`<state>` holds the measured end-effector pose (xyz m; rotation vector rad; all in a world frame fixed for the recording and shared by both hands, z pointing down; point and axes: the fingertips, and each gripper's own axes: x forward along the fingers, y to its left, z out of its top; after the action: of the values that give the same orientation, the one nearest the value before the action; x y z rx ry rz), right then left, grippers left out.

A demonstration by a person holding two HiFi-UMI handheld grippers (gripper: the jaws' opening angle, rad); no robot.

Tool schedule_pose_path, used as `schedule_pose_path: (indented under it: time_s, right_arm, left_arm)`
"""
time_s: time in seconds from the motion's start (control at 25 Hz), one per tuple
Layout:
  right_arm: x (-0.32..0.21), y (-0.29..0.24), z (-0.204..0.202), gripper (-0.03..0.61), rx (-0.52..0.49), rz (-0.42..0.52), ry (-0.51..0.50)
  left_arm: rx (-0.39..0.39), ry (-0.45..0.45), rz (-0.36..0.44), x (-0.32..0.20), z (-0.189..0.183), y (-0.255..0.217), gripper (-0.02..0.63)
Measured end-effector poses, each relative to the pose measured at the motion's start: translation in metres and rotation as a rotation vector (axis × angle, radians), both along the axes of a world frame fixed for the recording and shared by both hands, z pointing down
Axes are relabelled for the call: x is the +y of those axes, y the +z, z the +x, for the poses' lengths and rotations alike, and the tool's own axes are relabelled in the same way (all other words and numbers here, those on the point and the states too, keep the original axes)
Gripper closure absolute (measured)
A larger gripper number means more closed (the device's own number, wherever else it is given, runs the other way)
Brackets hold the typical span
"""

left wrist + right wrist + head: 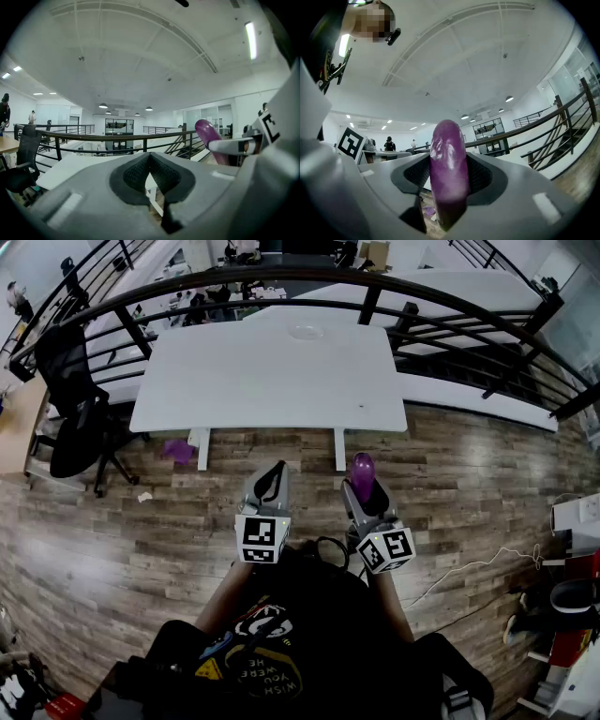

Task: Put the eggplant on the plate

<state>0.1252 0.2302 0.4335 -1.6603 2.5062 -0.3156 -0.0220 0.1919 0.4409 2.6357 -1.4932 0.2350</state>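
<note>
A person in a black printed shirt (pixel 281 652) stood on a wood-plank floor (pixel 141 531), a hand-held gripper in each hand. The right gripper (pixel 364 493) pinched a glossy purple eggplant (pixel 362 472) between its pads, the fruit standing upright and rising clear above the jaws. Beside it, the left gripper (pixel 276 472) had its jaws pressed together at the tips on nothing. Both were held short of the near edge of a white desk (pixel 244 381). A pale plate (pixel 306 331) lay by the desk's far edge, right of centre, showing only its own surface, well apart from the eggplant. A purple scrap (pixel 177 450) lay on the floor under the desk's near-left corner, by a black office chair (pixel 80 399). A dark railing (pixel 281 277) curved behind.
</note>
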Motion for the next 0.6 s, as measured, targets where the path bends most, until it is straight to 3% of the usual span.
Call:
schedule_pose_path:
  time_s: [0.6]
  right_arm:
    - [0.005, 0.004, 0.010, 0.350, -0.001, -0.014, 0.004]
  left_arm:
    - [0.004, 0.016, -0.006, 0.003, 0.014, 0.003, 0.609]
